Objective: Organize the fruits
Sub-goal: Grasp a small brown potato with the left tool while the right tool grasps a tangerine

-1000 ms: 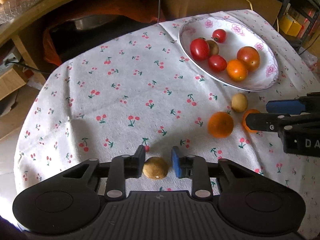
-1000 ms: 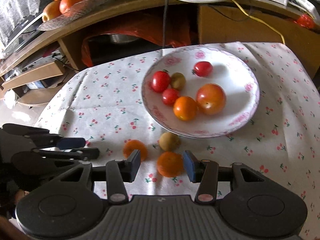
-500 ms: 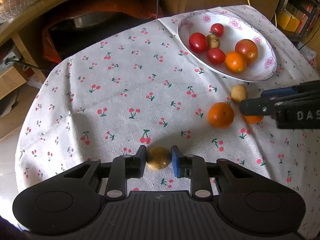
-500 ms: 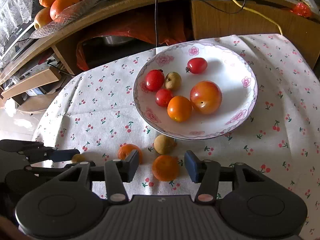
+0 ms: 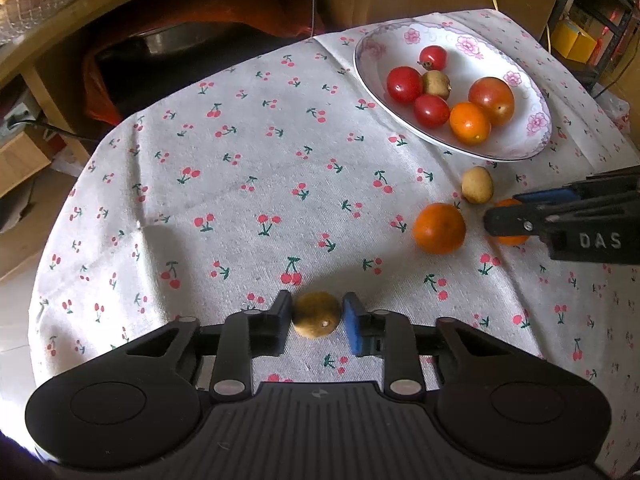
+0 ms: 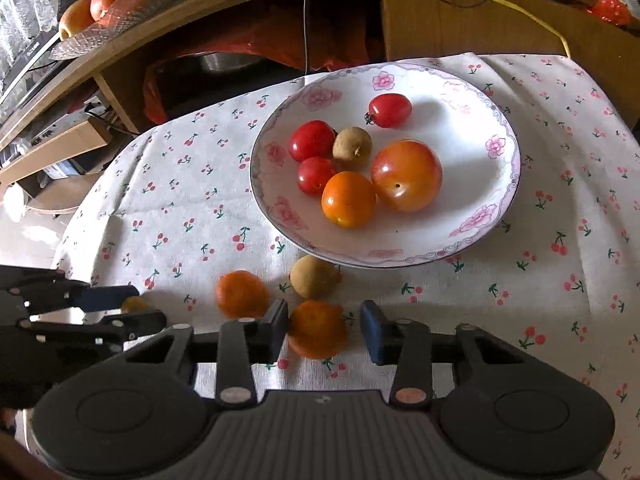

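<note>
Inspecting from desk (image 5: 240, 200) downward, we find its cloth bearing the plate (image 6: 500, 200), already holding six fruits, evidently the collection point. Our right gripper (image 6: 324, 330) straddles an orange (image 6: 318, 332), jaws open, only the left jaw touching. Our left gripper (image 5: 316, 316) has tightened since a second ago, jaws now clamping the longan (image 5: 316, 315), which was loose between them then.

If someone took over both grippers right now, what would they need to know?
Left gripper: shut on a brown fruit, low over the cloth.
Right gripper: open around an orange, not yet gripped.
Plate: holds six fruits.
On the cloth beside the plate: another orange and a tan fruit.
Left to do: get those four fruits into the plate.
</note>
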{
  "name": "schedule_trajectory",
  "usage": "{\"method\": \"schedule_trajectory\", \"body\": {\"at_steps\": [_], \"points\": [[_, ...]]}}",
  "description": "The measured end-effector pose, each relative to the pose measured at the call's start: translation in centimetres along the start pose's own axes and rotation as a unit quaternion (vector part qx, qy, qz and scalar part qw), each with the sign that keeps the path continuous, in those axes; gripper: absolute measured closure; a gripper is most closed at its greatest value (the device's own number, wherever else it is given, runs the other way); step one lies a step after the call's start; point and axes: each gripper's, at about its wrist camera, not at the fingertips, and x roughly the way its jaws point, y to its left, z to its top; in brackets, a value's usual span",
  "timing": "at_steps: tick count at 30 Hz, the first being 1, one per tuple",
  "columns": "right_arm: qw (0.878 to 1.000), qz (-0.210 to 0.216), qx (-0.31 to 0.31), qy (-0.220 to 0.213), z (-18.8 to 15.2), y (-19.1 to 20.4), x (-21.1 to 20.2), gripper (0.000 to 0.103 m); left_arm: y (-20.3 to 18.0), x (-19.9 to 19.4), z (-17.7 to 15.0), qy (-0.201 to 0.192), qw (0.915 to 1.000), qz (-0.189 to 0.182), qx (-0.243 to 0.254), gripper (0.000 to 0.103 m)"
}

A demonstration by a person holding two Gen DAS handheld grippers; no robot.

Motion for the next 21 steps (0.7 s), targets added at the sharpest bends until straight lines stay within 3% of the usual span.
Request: {"method": "schedule_trajectory", "body": {"at_steps": [11, 21], "points": [[1.0, 0.001, -0.012, -0.006, -2.9, -0.7, -3.3, 0.073, -0.6, -0.7, -0.3, -0.007, 0.9997, -0.017, 0.015, 0.07], [0.997, -0.045, -0.057, 0.008, -5.2, 0.7, -2.8, 0.071, -1.6, -0.3, -0.6, -0.002, 0.9992, -0.025, 0.032, 0.065]]}}
